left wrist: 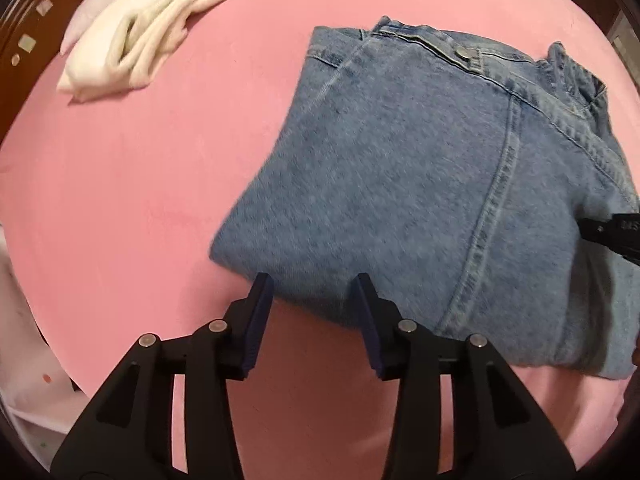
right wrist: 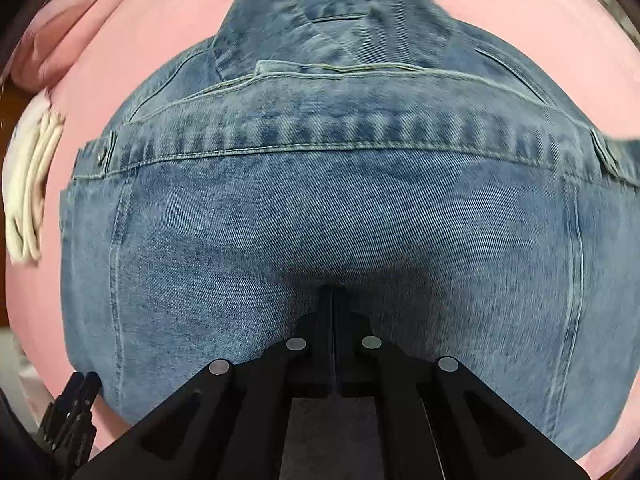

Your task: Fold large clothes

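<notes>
Hovering spread and empty, the left gripper [left wrist: 312,286] fingers straddle the folded denim jacket's [left wrist: 400,184] corner; the right gripper [right wrist: 333,289] fingers, pressed together, touch its middle.

Noted: pink bedsheet [left wrist: 140,184], smooth and covering the whole surface. Folded white garment [left wrist: 148,36] at its far edge, lying flat. Dark wooden furniture [left wrist: 24,52] beyond that edge.

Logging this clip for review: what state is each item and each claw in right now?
Denim garment: folded into a compact bundle, lying on the pink bed cover.
White garment: folded, set aside, apart from the denim.
Left claw: open at the denim's edge, gripping nothing.
Right claw: shut, empty, over the denim.
</notes>
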